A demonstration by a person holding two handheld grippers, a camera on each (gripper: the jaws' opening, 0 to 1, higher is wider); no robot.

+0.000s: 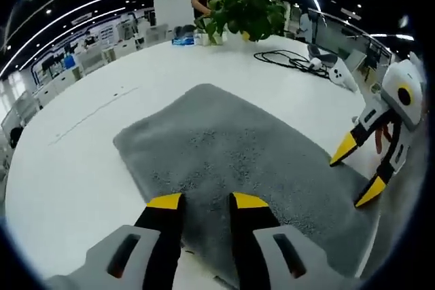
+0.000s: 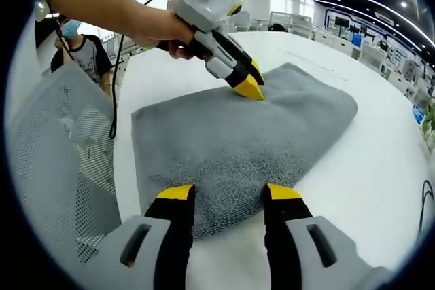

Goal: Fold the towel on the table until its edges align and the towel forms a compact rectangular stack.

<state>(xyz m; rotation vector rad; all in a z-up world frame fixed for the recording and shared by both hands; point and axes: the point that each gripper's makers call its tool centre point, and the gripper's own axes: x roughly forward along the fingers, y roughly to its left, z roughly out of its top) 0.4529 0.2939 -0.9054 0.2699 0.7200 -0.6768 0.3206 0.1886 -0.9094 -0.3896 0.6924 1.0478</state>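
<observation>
A grey towel (image 1: pixel 238 154) lies flat on the white desk (image 1: pixel 88 134). Both tools, left (image 1: pixel 206 200) and right (image 2: pixel 228 191), hover spread apart over its edges. A potted plant (image 1: pixel 246 13) stands at the far edge, its pot seemingly hidden.

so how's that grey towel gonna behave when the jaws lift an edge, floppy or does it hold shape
Probably floppy: the grey towel lies limp and flat on the white table, with soft rounded corners. Its thick, fuzzy pile suggests it should grip well rather than slip. It looks doubled at the near edge by the right gripper, so layers may shift apart when lifted.
</observation>
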